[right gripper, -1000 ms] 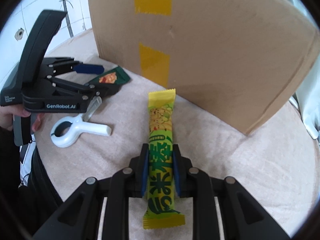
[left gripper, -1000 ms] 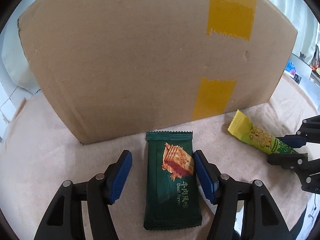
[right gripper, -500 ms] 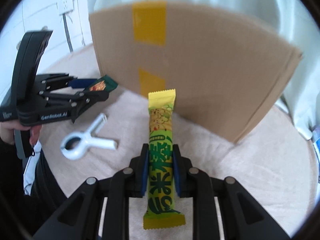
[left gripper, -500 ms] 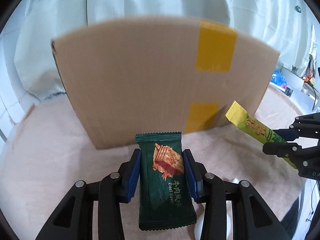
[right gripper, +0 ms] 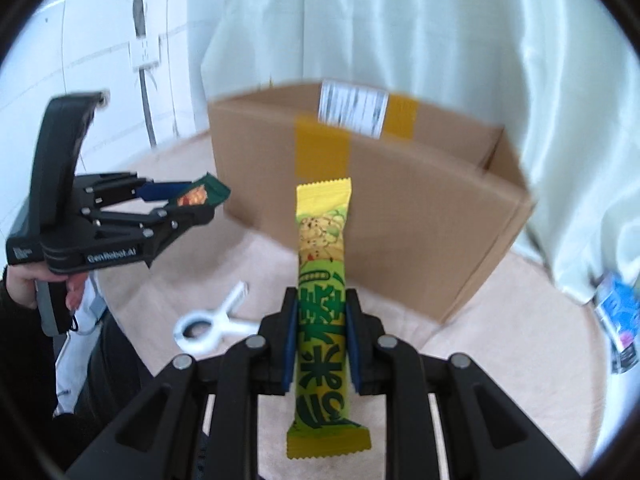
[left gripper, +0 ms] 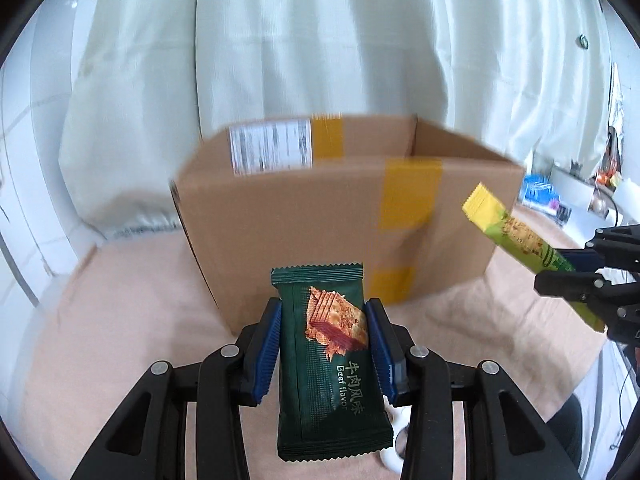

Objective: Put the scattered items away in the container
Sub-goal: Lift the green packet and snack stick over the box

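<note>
Looking along the left gripper (left gripper: 324,344), I am seeing the cardboard box (left gripper: 320,224) from its long taped side, with a little of its far inner wall showing past the rim; nothing inside is visible from either view. Only the right wrist view is showing the white clip (right gripper: 212,320) lying whole on the beige tabletop (right gripper: 500,320), near the box and well below both grippers; in the left view just a sliver of it is peeking out under the green packet. Only that right view is also showing a hand (right gripper: 24,284) gripping the left tool's handle.

The left gripper is clamping a dark green beef-flavour wafer packet (left gripper: 328,364), its blue pads pressing both long edges, the packet standing clear of the table in front of the box wall. The right gripper (right gripper: 322,340) is squeezing a long yellow-green snack bar (right gripper: 322,280) near its middle, jaws nearly closed on the thin wrapper. The bar's yellow end is pointing toward the box's near side, without touching it. Both packets are being held in the air, outside the box.
</note>
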Demonstrator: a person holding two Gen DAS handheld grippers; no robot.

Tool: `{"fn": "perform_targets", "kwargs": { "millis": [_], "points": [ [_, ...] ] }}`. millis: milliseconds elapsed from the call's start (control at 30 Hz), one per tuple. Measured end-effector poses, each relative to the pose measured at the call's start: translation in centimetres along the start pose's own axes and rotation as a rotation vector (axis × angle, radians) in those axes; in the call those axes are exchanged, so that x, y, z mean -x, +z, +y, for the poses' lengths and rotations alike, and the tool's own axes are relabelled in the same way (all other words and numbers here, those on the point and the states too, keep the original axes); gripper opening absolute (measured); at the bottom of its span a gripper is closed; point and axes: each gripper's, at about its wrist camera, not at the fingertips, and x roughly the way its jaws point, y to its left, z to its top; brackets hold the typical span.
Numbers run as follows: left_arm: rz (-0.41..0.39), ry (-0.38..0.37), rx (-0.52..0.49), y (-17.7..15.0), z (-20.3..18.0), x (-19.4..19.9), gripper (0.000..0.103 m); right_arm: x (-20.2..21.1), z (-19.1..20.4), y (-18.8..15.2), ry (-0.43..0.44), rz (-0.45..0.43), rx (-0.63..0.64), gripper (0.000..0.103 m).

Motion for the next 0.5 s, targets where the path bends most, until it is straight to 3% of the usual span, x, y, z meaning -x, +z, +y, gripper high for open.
{"fn": "perform_targets", "kwargs": {
  "millis": [333,500],
  "points": [
    [-0.147,0.025,-0.033,9.4,2.8,4.7,0.042,2.0,-0.9,7.8,-0.06,-0.143,0.007,0.025],
    [-0.179,0.026,-0.043,13.3,3.5,4.1,0.042,1.8,-2.3,11.0,-0.071,-0.175,-0.002,0.025]
  ]
}}
